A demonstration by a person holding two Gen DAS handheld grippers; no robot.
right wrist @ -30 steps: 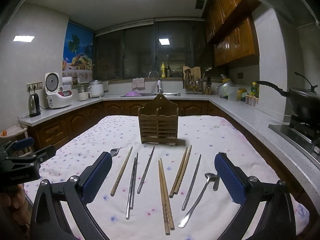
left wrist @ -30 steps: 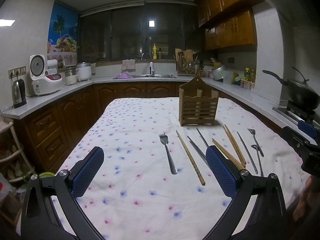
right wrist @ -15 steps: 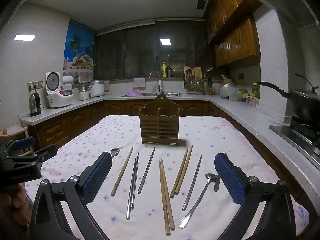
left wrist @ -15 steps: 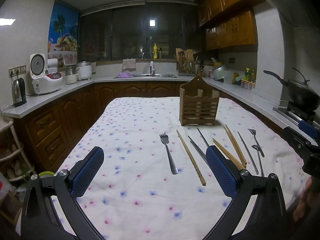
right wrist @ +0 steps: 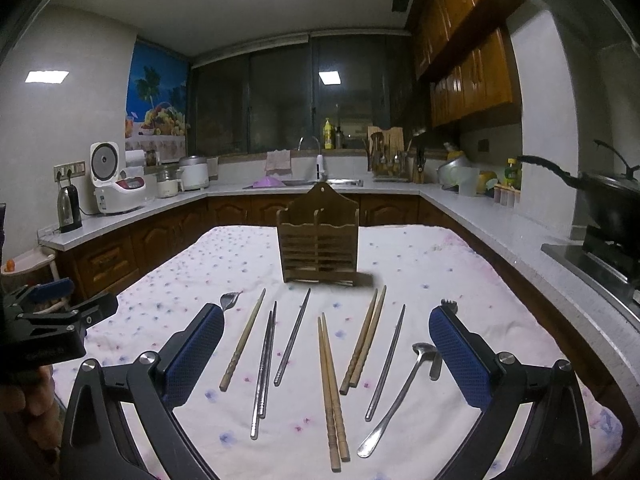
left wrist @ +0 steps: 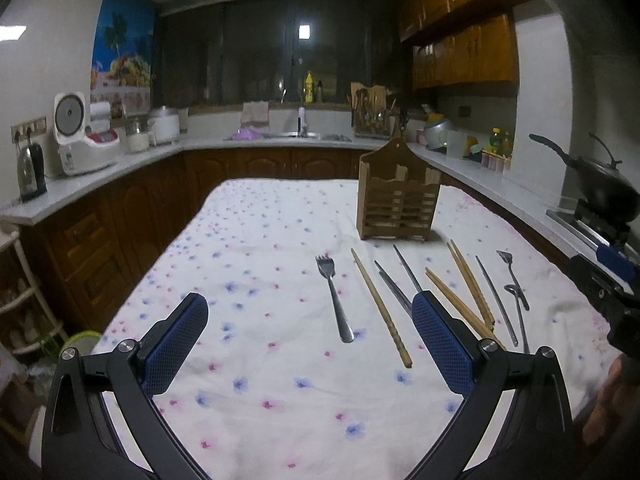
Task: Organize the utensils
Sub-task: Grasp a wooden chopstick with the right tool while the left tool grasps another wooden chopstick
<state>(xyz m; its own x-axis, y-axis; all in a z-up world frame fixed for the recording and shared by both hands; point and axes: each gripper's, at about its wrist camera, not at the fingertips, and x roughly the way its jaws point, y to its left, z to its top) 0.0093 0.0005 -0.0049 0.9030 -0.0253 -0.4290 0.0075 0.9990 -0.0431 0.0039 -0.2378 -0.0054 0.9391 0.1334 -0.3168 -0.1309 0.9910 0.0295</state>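
A wooden utensil holder stands upright on the flowered tablecloth. In front of it lie a metal fork, wooden chopsticks, metal chopsticks, a spoon and a second fork, all flat in a row. My left gripper is open and empty above the cloth, near the fork. My right gripper is open and empty above the chopsticks. Each gripper shows at the edge of the other's view.
Kitchen counters ring the table: a rice cooker and kettle on the left, a sink at the back, a wok on the stove at the right. The table edges drop off left and right.
Both grippers have crept slightly forward and lower toward the utensils. Nothing on the table has moved.
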